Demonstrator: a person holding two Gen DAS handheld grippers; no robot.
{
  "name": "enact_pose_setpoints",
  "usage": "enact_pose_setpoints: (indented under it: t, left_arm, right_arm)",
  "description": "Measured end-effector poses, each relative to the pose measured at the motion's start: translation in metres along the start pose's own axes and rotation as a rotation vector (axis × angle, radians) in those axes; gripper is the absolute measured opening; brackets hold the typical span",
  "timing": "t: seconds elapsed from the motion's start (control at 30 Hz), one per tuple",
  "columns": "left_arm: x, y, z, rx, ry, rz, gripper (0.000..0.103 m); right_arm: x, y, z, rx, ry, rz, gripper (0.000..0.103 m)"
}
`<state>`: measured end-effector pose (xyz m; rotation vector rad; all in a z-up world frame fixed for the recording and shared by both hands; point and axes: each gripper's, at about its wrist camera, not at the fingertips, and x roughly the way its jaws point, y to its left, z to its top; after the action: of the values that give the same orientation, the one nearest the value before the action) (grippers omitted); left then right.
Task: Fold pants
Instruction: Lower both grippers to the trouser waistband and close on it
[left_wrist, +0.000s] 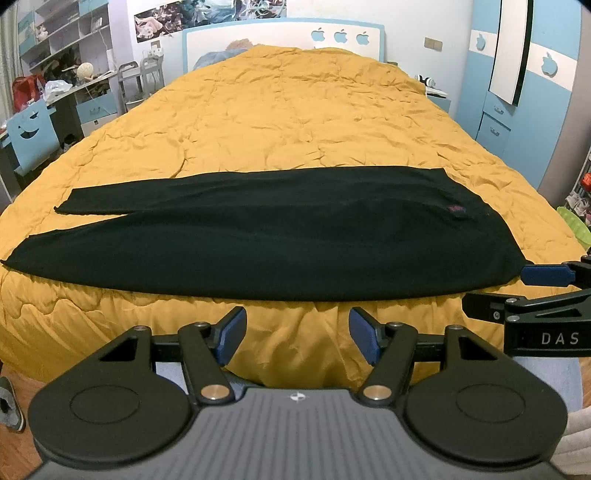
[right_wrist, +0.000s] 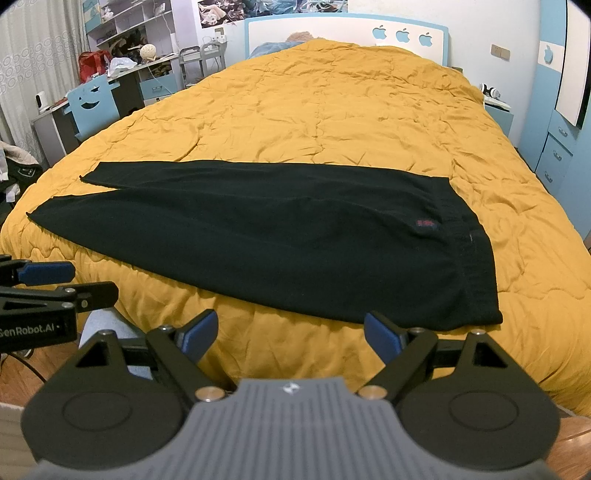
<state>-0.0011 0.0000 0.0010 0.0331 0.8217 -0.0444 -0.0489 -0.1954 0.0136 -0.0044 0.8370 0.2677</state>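
Seen from the left wrist, the black pants (left_wrist: 280, 236) lie flat across the yellow quilt (left_wrist: 295, 118) near the bed's foot, the left gripper (left_wrist: 297, 332) fingers spread apart, empty. From the right wrist, the right gripper (right_wrist: 291, 334) likewise gapes, short of the waistband.

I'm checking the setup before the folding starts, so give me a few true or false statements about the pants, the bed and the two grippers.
1. The black pants lie spread flat across the yellow quilt. True.
2. The waistband is toward the left of both views. False: it is on the right, and the leg ends point left.
3. The left gripper is open with nothing between its fingers. True.
4. The right gripper is clamped on the waistband. False: it is open, short of the pants.
5. The pants are already folded in half. False: both legs lie side by side, unfolded.
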Motion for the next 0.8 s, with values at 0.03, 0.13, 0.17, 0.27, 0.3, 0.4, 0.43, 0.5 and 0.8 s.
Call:
enact_pose_setpoints:
  t: [0.03,0.13,0.17,0.27,0.3,0.4,0.43,0.5,0.8]
  left_arm:
    - [0.0,0.0,0.0,0.0,0.0,0.0,0.075]
    - [0.0,0.0,0.0,-0.001,0.001,-0.001,0.075]
    - [0.0,0.0,0.0,-0.001,0.001,-0.004,0.075]
    - [0.001,0.001,0.003,-0.005,0.013,-0.024,0.075]
    - [0.002,0.002,0.004,-0.007,0.018,-0.03,0.075]
    - [0.004,0.013,0.007,-0.018,-0.002,-0.036,0.066]
    - [0.005,0.017,0.008,-0.017,-0.014,-0.03,0.065]
    - [0.007,0.029,0.01,-0.008,-0.034,-0.008,0.06]
    - [0.021,0.117,0.02,0.1,-0.13,0.156,0.059]
  right_arm:
    - [0.0,0.0,0.0,-0.001,0.0,0.0,0.082]
    - [0.0,0.0,0.0,0.0,0.0,0.0,0.082]
    - [0.0,0.0,0.0,0.0,0.0,0.0,0.082]
    - [-0.002,-0.003,0.001,0.003,-0.006,0.002,0.082]
    - [-0.002,-0.005,0.002,0.005,-0.011,0.006,0.082]
    - [-0.004,-0.017,0.006,0.014,-0.047,0.021,0.082]
    - [-0.004,-0.022,0.008,0.014,-0.065,0.023,0.082]
    - [-0.003,-0.034,0.012,0.003,-0.107,0.028,0.082]
    - [0.034,-0.095,0.031,-0.172,-0.127,-0.015,0.082]
